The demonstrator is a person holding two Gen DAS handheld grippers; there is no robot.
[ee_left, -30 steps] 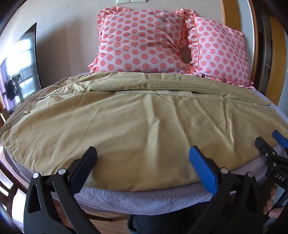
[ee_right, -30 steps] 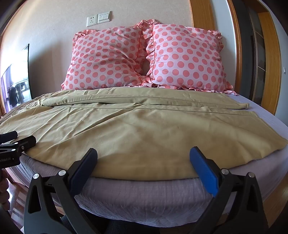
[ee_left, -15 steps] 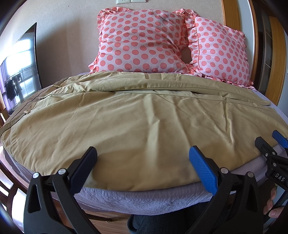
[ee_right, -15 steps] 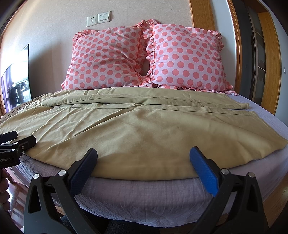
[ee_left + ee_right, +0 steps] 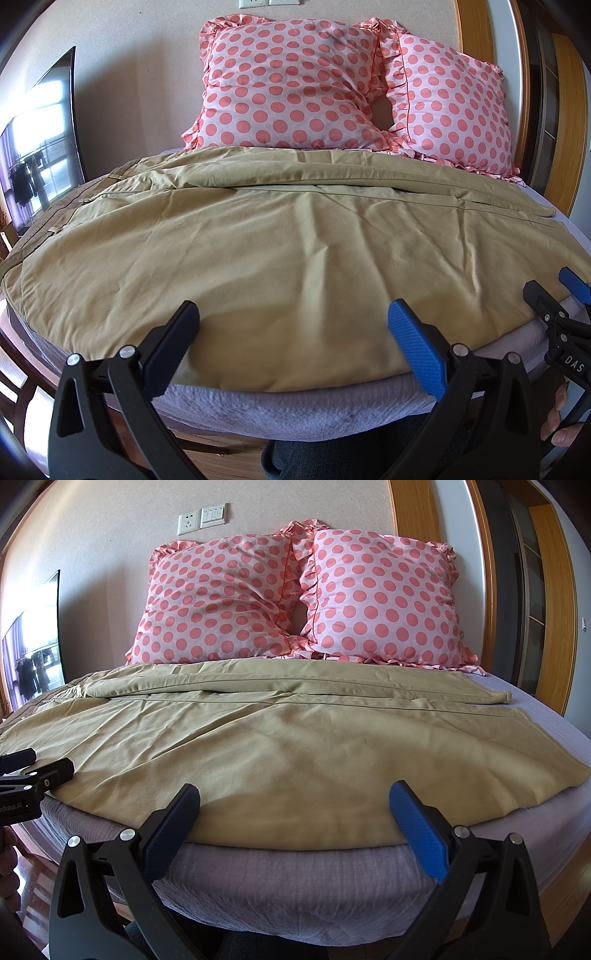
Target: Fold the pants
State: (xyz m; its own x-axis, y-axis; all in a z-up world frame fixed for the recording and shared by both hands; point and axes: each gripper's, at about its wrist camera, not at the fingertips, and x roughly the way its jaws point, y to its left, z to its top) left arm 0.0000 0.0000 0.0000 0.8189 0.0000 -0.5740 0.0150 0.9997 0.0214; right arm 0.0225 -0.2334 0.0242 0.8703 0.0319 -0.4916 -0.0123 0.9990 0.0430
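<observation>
Left wrist view: the left gripper (image 5: 291, 325) gapes wide at 6 o'clock, holding nothing, above the near hem of the tan pants (image 5: 295, 258). They lie flat across the lavender bed (image 5: 295, 410). The right gripper (image 5: 295, 805) also gapes, unladen. Polka-dot pillows (image 5: 295, 85) sit at 12 o'clock.

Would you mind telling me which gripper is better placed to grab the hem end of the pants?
Right: the right gripper faces the hems; the left gripper sits nearer the waistband.
</observation>
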